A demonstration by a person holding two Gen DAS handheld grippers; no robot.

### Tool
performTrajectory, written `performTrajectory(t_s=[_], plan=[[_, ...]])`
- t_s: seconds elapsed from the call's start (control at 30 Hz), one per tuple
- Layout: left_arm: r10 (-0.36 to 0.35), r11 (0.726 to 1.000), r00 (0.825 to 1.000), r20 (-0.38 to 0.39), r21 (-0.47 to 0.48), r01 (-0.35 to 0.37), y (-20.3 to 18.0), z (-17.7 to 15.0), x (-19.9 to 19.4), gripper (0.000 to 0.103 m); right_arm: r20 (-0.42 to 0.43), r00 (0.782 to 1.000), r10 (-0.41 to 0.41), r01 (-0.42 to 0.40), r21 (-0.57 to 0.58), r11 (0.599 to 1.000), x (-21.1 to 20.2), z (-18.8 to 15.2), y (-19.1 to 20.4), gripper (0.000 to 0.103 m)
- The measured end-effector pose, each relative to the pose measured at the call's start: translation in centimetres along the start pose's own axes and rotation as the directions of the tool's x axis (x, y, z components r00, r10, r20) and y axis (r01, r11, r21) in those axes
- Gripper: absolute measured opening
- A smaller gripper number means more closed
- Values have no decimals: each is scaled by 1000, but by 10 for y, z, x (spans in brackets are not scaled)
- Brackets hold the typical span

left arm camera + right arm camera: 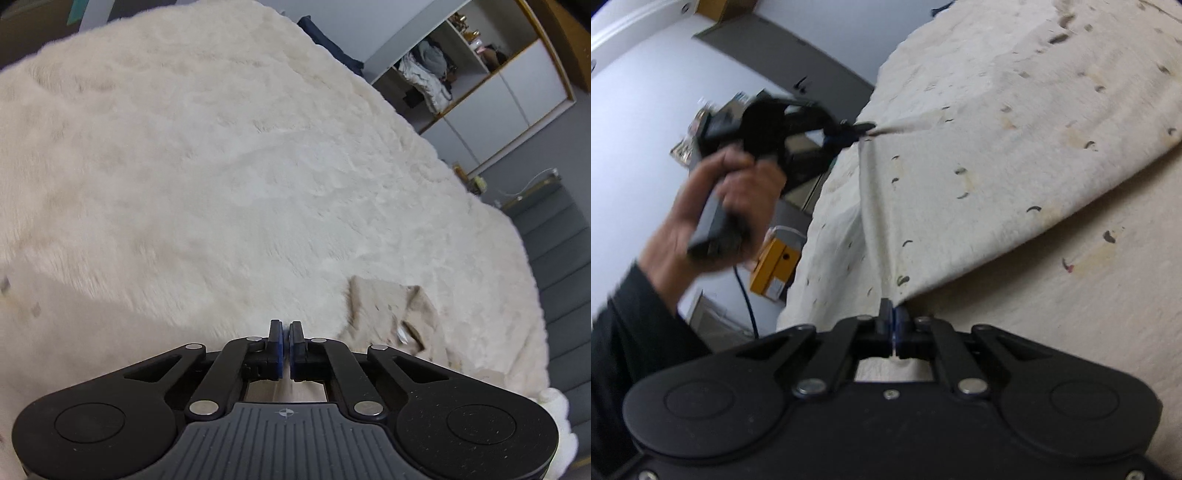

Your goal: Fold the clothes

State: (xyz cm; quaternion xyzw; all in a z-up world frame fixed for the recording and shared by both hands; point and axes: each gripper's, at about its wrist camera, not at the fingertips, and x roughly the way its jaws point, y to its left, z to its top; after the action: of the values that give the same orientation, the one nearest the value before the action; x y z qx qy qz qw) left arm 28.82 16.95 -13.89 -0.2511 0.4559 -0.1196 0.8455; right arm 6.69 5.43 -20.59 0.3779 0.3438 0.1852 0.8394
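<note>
We see open shelving (439,79) beyond the cream bed cover (207,177), stuffed with bundled clothes. Both our grippers, left gripper (866,128) and right gripper (893,314), are clenched on the speckled garment (979,147) (its edge stretched between them), which lies across the cover's near edge, with bare cover beyond.

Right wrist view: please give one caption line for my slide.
Both claws, right and left, pinch one edge of a cream printed cloth lifted over the bed.

A home bedroom: a fluffy cream bedspread (221,166) beside an open wardrobe (461,74) holding clothes.
</note>
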Motion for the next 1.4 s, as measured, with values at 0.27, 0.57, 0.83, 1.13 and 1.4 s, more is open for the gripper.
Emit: performTrajectory(t_s=[0.27,0.57,0.83,1.13,1.4], plan=[[26,999,999,22,37,-27,3,-6,-22,27,-58,997,-43,36,-113,993,-3,-8,18,18],[33,981,986,164,186,-64,-15,-94,-72,70,-48,999,-7,-4,-222,975,-88,19,8,50],[73,905,945,319,376,-197,-45,-216,-123,92,168,947,-272,277,-4,961,-252,109,-125,58],[126,903,936,328,352,-245,-22,-306,-144,92,314,853,-418,295,371,881,-349,189,-286,60],[152,923,894,421,264,-281,-1,-330,-148,96,352,818,-456,126,664,737,-356,229,-384,60]])
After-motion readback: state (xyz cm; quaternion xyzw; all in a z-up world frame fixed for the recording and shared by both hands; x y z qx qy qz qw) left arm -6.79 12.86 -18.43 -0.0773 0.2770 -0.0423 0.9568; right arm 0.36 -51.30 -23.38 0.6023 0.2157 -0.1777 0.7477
